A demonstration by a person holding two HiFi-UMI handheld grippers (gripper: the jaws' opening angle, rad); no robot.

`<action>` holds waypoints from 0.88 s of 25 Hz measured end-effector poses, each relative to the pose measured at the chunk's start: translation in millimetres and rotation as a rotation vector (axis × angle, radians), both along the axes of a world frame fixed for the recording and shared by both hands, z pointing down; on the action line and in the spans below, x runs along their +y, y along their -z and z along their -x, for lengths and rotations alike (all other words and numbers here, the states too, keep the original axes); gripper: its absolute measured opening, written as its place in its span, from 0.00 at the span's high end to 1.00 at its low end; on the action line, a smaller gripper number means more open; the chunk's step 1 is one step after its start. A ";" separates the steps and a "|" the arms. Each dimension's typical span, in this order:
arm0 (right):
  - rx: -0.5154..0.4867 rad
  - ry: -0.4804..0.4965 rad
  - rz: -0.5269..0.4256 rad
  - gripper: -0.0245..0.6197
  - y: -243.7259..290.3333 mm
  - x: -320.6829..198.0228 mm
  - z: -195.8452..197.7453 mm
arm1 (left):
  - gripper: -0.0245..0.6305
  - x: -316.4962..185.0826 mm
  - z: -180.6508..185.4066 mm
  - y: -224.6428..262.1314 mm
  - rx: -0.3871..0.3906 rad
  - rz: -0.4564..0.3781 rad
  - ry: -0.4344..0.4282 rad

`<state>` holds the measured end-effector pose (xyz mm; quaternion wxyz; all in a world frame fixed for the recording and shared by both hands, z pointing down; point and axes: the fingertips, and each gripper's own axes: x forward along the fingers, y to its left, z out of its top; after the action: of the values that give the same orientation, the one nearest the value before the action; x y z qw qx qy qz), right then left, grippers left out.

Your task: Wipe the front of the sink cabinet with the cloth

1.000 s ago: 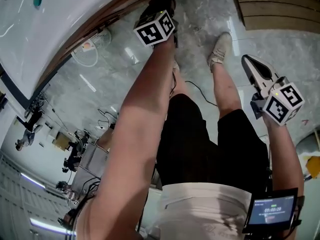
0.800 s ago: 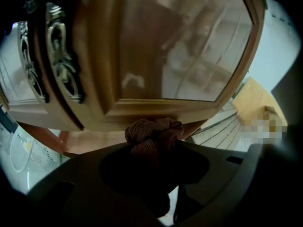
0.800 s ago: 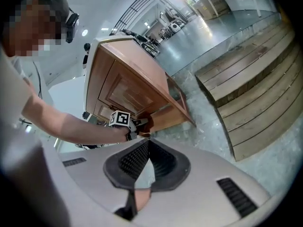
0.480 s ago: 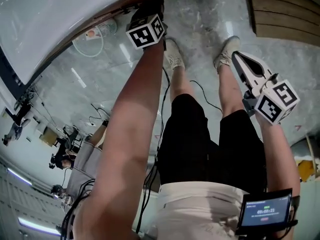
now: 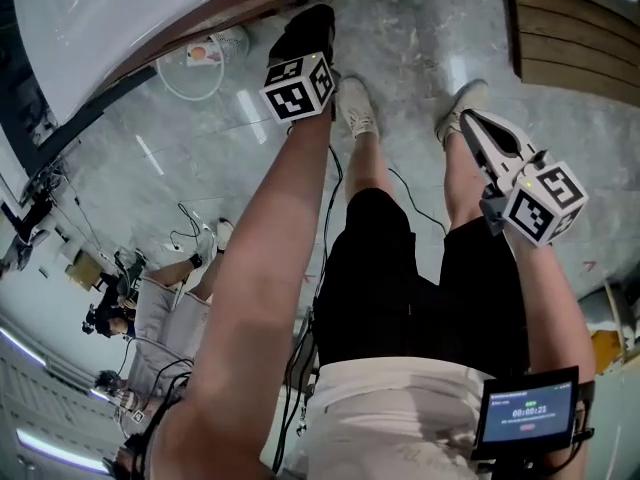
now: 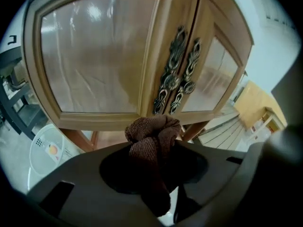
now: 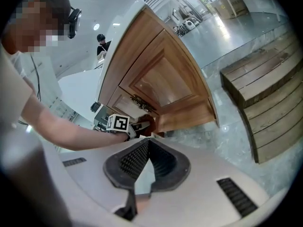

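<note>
You've got your left gripper (image 5: 308, 26) clamped on the bunched brown woven cloth (image 6: 152, 135) close to the light wooden sink cabinet (image 6: 102, 56), right gripper (image 7: 147, 144) pinched together, empty.

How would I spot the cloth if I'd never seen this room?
Find the wooden sink cabinet with two doors and curly metal handles. In front of it, the left gripper pinches the cloth: a bunched, knobbly brown lump, the only soft thing there.
</note>
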<state>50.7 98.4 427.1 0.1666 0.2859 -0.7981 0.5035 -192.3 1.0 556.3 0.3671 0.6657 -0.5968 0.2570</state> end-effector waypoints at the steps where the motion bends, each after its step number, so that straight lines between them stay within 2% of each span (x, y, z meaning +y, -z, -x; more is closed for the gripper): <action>1: -0.002 0.006 -0.001 0.94 1.5 3.0 4.3 | 0.70 5.7 -0.3 9.8 0.016 -0.016 -0.004; 4: -0.005 0.024 -0.006 0.94 5.9 10.3 17.1 | 0.70 18.6 -2.2 44.5 0.051 -0.077 -0.013; 11: -0.033 0.077 -0.043 0.94 17.5 16.0 47.4 | 0.70 24.6 -17.2 120.8 0.048 -0.201 -0.103; 18: -0.108 0.011 -0.013 0.94 34.7 0.7 71.3 | 0.70 -12.0 -34.1 198.3 0.099 -0.333 -0.086; 22: -0.104 -0.002 0.010 0.94 39.4 -3.8 76.9 | 0.70 -29.7 -47.3 234.7 0.127 -0.389 -0.120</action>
<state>-26.1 94.6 387.7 0.1261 0.2593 -0.8030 0.5216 -145.0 -28.7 321.6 0.2526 0.7733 -0.5698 0.1158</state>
